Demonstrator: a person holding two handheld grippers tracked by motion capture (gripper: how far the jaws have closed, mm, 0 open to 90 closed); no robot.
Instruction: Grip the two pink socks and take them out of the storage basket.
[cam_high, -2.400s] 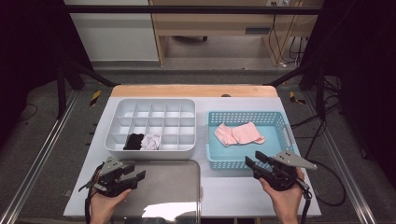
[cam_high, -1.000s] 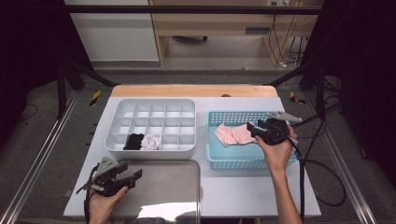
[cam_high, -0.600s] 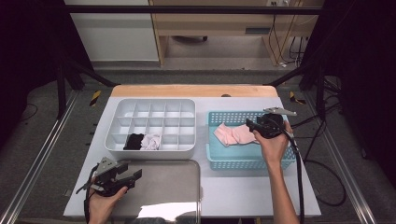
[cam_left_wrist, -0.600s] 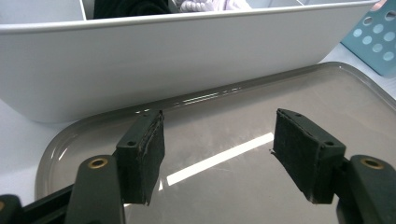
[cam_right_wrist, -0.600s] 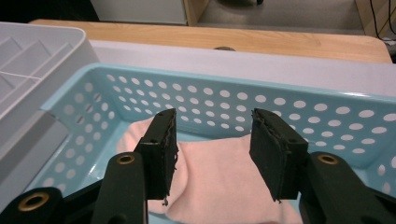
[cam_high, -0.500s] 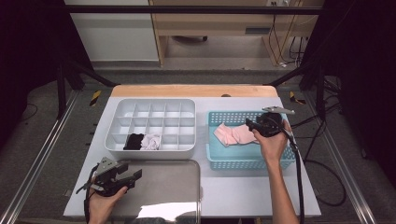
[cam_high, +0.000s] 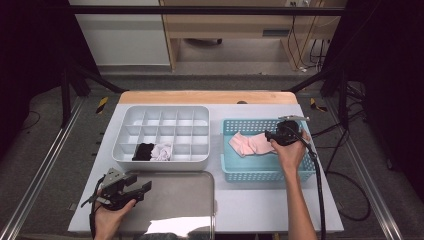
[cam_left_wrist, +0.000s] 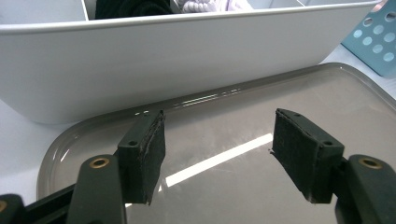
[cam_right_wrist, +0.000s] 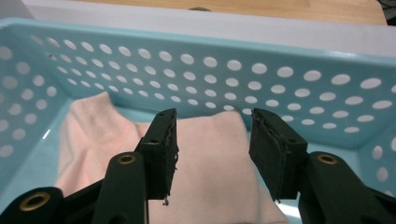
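A pink folded cloth (cam_high: 248, 144) (cam_right_wrist: 210, 158) lies in the light blue perforated basket (cam_high: 240, 173) (cam_right_wrist: 289, 65). My right gripper (cam_high: 270, 136) (cam_right_wrist: 212, 149) hangs inside the basket just above the cloth's right end, jaws open, with only cloth seen through the gap. My left gripper (cam_high: 140, 189) (cam_left_wrist: 217, 149) rests open over the left end of the grey metal tray (cam_high: 180, 200) (cam_left_wrist: 327, 93), nothing between its pads. The white divided organizer (cam_high: 162, 112) (cam_left_wrist: 140, 60) holds a black item (cam_high: 143, 151) and a pale lilac item (cam_high: 162, 151) in front-row cells.
The organizer's front wall stands right behind the tray. A wooden strip (cam_high: 205, 97) runs along the table's far edge. A black cable (cam_high: 320, 190) trails from the right gripper down the table's right side.
The right hand has gone from the table's front right up into the basket and sunk toward the pink cloth. The left gripper has stayed still over the tray.
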